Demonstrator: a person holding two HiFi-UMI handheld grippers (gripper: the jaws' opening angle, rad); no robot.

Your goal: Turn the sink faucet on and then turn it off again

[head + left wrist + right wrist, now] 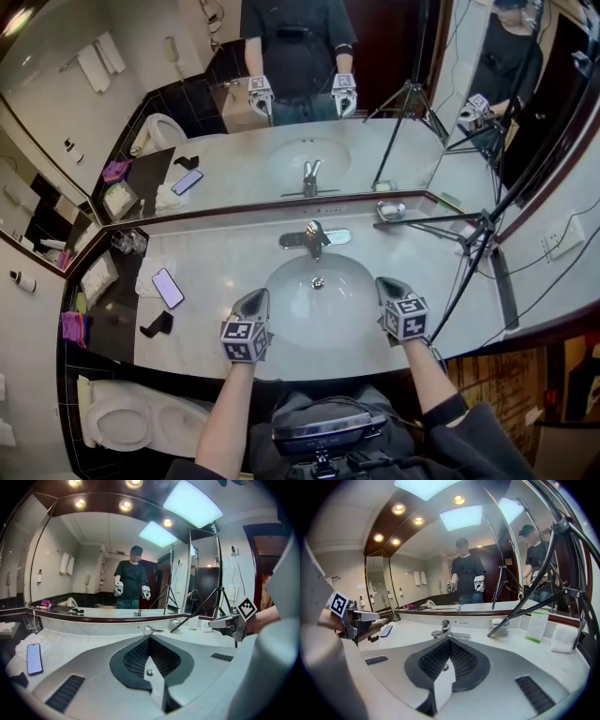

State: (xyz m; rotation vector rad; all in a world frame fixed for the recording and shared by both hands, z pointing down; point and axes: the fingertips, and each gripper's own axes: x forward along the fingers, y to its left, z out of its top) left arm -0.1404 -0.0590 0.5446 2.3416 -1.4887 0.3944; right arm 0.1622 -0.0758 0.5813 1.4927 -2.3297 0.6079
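Bathroom. Pale marble counter w/ an oval white basin set in the middle. A dark red ledge runs along the back, under a wide mirror that wraps round to the R wall. Ceiling spots and light panels are lit. Black tile at L, and a toilet below the counter's L end.

Faucet is at the basin's back centre on a chrome plate, lever on top, just in front of the ledge.

L gripper and R gripper sit over the basin's near rim, one each side, both well apart from the faucet. Both have jaws closed, nothing btwn them.

On the counter at L: a phone face up on a white cloth, w/ glasses behind it in the corner. At R: a soap dish by the ledge and black tripod legs across the counter. Also a white card w/ a green band and a folded white cloth.

Writing: the card's print is too small to read. The cubes on the grippers carry black-and-white square markers only.
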